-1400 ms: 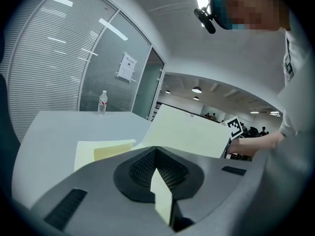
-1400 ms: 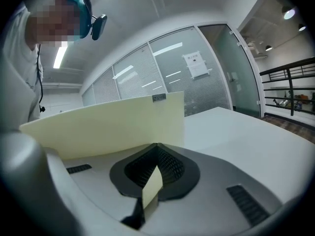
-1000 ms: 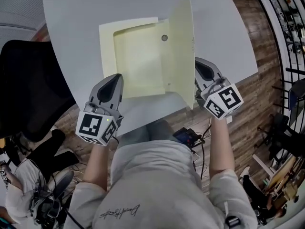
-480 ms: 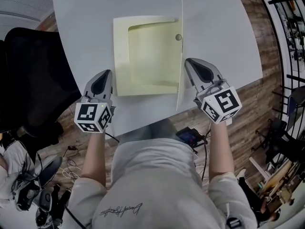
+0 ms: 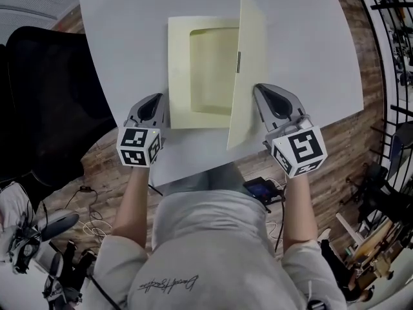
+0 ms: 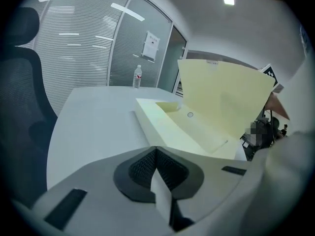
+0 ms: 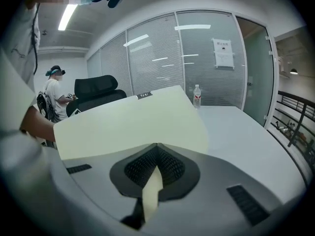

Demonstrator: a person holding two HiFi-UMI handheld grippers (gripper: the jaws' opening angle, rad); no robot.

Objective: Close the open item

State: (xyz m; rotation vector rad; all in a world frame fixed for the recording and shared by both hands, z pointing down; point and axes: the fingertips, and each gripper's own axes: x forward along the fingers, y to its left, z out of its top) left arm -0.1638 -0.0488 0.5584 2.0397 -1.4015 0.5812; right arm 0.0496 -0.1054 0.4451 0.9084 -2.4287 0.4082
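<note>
A pale yellow box folder (image 5: 203, 70) lies open on the white table (image 5: 122, 31). Its cover (image 5: 248, 63) stands up on edge along the right side and leans left over the tray. My right gripper (image 5: 261, 92) is shut on the cover's near right edge; a yellow strip shows between its pads (image 7: 156, 146). My left gripper (image 5: 153, 102) is shut and rests on the table just off the folder's front left corner, apart from it. From the left gripper view, the tray (image 6: 172, 124) lies ahead with the raised cover (image 6: 226, 102) behind it.
A black office chair (image 5: 51, 89) stands left of the table. A water bottle (image 6: 138, 76) stands at the table's far end. The table's near edge runs just under both grippers. Another person (image 7: 53, 95) stands by the glass wall in the background.
The cover has swung from leaning right, through upright, to leaning left over the tray. My left gripper has drawn back off the folder's front left corner.
</note>
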